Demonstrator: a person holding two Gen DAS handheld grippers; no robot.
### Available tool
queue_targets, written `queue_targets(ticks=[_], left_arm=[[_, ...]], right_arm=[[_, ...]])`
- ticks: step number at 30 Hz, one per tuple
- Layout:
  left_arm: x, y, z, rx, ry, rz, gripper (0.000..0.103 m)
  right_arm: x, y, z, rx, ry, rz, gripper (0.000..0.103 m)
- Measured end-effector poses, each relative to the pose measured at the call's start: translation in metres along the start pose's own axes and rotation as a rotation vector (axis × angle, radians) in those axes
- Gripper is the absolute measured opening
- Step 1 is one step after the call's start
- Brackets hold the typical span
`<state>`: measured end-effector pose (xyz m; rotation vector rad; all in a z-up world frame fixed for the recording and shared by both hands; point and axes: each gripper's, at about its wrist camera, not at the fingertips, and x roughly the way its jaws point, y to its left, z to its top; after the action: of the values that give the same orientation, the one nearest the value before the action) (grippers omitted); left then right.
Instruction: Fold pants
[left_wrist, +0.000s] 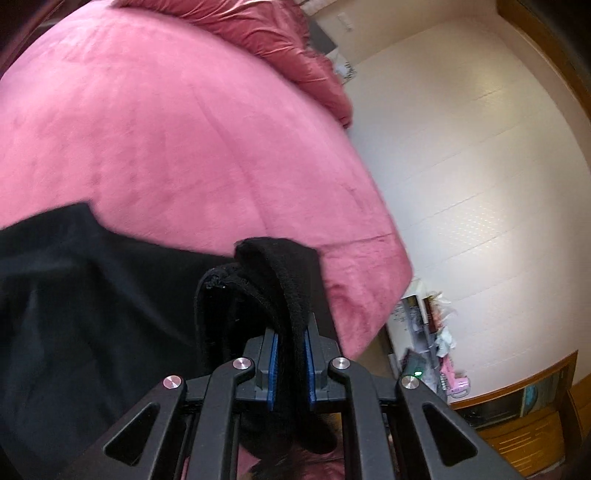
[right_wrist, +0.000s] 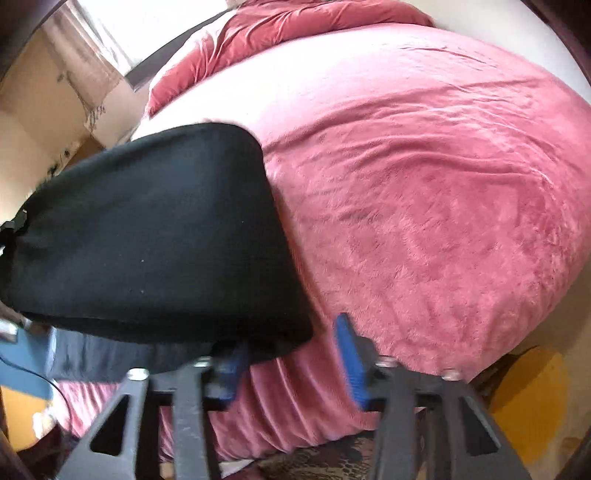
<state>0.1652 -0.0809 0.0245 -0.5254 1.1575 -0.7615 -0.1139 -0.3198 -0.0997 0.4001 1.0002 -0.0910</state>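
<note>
1. Left wrist view: the left gripper (left_wrist: 290, 354) has its blue pads pressed together on a thick bunched edge of the black pants (left_wrist: 92, 302), which stick up past the fingertips toward 12 o'clock and spread away toward 9 o'clock over the pink blanket (left_wrist: 166, 129).
2. Right wrist view: the right gripper (right_wrist: 295, 362) stands spread, nothing between its pads; the pants (right_wrist: 155, 229) lie folded on the blanket (right_wrist: 424, 192) from 9 to 11 o'clock, their near corner just above the left-hand finger (right_wrist: 231, 373).
3. The step in hand looks like carrying the held edge across to make the next fold.
4. To do it well, keep the left pinch firm and lift only enough to clear the blanket, so the layers stay stacked.
5. The right gripper should take the near corner at its 10 o'clock before the cloth travels, matching height with the left.
6. Lay the edges square; thick fabric tends to slide and skew.
</note>
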Motion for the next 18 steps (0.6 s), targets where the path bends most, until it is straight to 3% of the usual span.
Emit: queue_targets(ticks=[2,7,12,15,16,18], left_arm=[[0.010,0.020,-0.008,-0.025,0.032,0.066,0.011],[0.038,0.070,-0.032,-0.077,0.109,0.193,0.011],[0.044,0.078,-0.048,-0.090,0.075,0.193,0.012],[0.038,0.073,-0.047,-0.064,0.046,0.215,0.014],[0.035,0.075,-0.048,-0.054,0.044,0.212,0.014],[0.033,0.070,-0.050,-0.034,0.033,0.215,0.014]], right_arm=[[0.004,0.007,-0.005,-0.033,0.013,-0.017,0.025],[0.014,0.019,-0.005,-0.084,0.048,-0.052,0.023],[0.022,0.028,-0.004,-0.114,0.081,-0.066,0.023],[0.025,0.031,0.007,-0.158,0.127,-0.058,0.036],[0.021,0.030,0.010,-0.177,0.147,-0.055,0.044],[0.007,0.031,0.011,-0.228,0.153,-0.067,0.046]])
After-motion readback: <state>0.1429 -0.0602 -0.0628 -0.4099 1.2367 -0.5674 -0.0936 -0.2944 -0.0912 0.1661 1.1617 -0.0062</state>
